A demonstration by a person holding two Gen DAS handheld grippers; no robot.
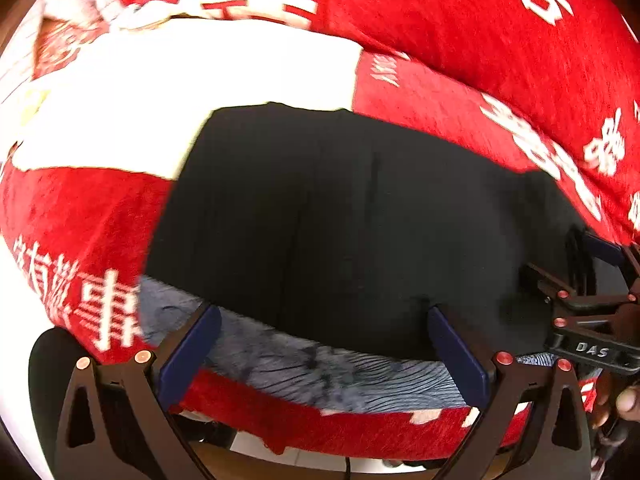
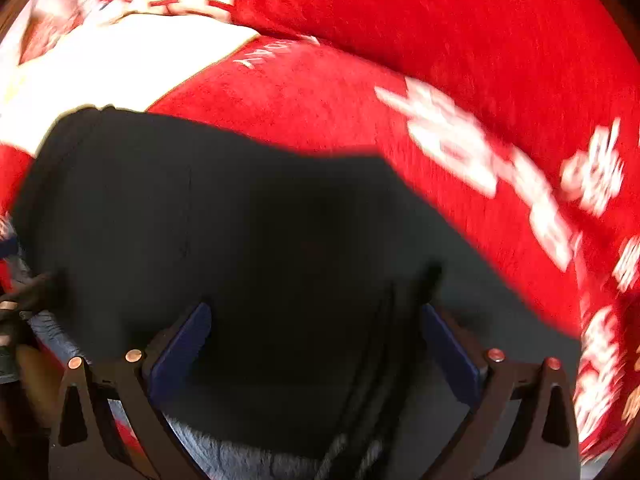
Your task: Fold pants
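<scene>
I am looking along the left gripper point(image 1: 324, 344) first: its jaws are standing spread wide, nothing between them, hanging just over the near edge of the pants point(image 1: 340, 220). The pants are lying as a dark, roughly rectangular slab on a red blanket point(image 1: 500, 40) with white lettering, a white patch point(image 1: 180, 80) of that blanket showing past their far left corner, and a grey fuzzy strip point(image 1: 320, 372) peeking out beneath the near hem. I am judging them already folded at least once — the outline is compact and a seam is running down the middle — though how many layers there are I cannot tell. At the right edge of this view the right gripper point(image 1: 592, 304) is sitting close beside mine, low over the same near edge. Moving to its own camera, the right gripper point(image 2: 316, 344) is also standing with jaws spread and empty, hovering over black cloth that is filling most of the frame. The fabric is looking soft, light and limp — it will be sagging and sliding on itself, not holding shape. I am thinking the best hold is the near edge, one gripper toward each corner, pinching through all layers so they are lifting together.
</scene>
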